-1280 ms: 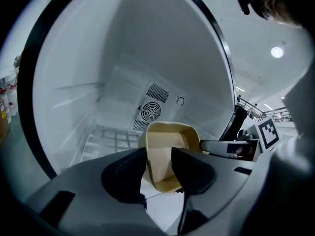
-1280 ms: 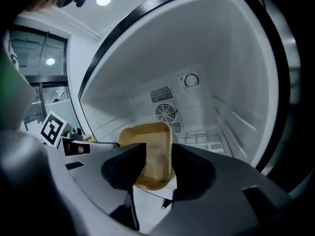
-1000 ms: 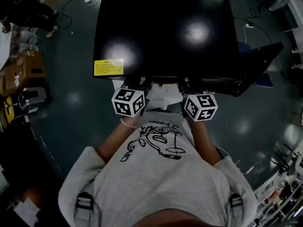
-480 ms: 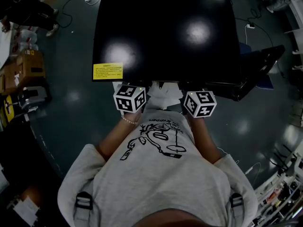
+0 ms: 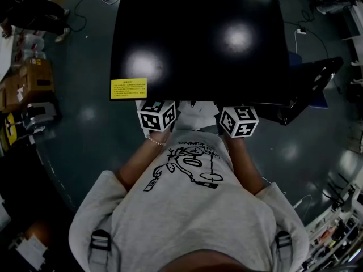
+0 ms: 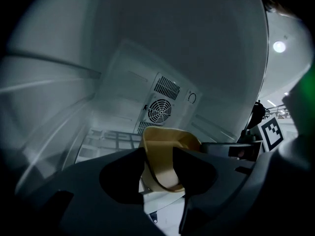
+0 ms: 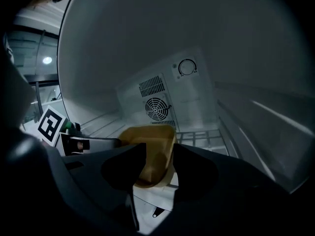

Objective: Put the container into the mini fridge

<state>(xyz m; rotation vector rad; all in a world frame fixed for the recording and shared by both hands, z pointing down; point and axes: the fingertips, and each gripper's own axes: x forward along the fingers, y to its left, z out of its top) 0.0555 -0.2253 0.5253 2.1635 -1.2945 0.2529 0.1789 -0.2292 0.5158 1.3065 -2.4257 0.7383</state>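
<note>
A tan, open-topped container hangs inside the white interior of the black mini fridge, held by its two opposite walls. My left gripper straddles the container's left wall; its jaws have just been opening, and the wall still stands between them with a gap showing. On the opposite wall, my right gripper is shut. In the head view only the two marker cubes show at the fridge's front edge; the jaws and container are hidden under its top.
A round fan grille sits on the fridge's back wall, a dial above it, and a wire shelf lies beneath the container. The fridge door stands open at the right. Boxes and cables lie on the dark floor.
Both marker cubes have moved up the head view, closer in under the fridge's front edge. The arms have reached further forward.
</note>
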